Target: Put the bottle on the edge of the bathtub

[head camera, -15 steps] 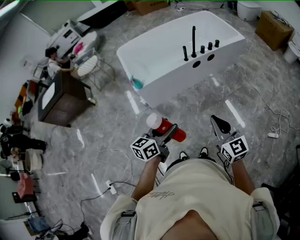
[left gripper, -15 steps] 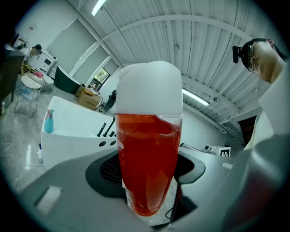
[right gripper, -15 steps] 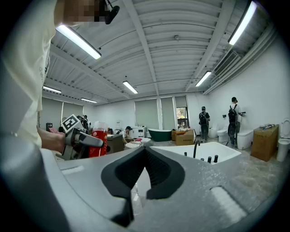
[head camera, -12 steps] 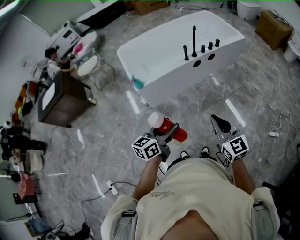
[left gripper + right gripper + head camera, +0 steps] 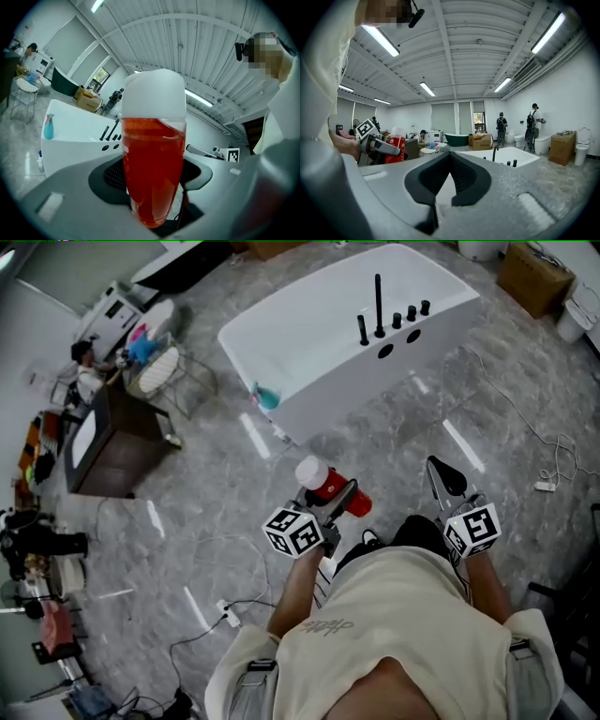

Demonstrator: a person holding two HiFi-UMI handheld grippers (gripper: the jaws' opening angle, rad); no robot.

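A bottle (image 5: 330, 488) of red liquid with a white cap lies tilted in my left gripper (image 5: 336, 495), which is shut on its body above the floor, well short of the white bathtub (image 5: 281, 310). In the left gripper view the bottle (image 5: 152, 173) fills the middle between the jaws, with the bathtub (image 5: 70, 136) behind at the left. My right gripper (image 5: 441, 479) hangs to the right, shut and holding nothing. The right gripper view shows its jaws together, with the bottle (image 5: 396, 145) at the left and the tub (image 5: 487, 157) ahead.
A teal bottle (image 5: 265, 397) stands on the tub's near rim and black taps (image 5: 378, 306) rise from its far side. A dark cabinet (image 5: 112, 442) and a wire chair are at the left. Cables (image 5: 525, 427) lie on the grey floor. People (image 5: 532, 126) stand at the far wall.
The head view has shifted so the tub sits higher and further left in the frame. The left gripper still holds the bottle, and both grippers keep about the same place.
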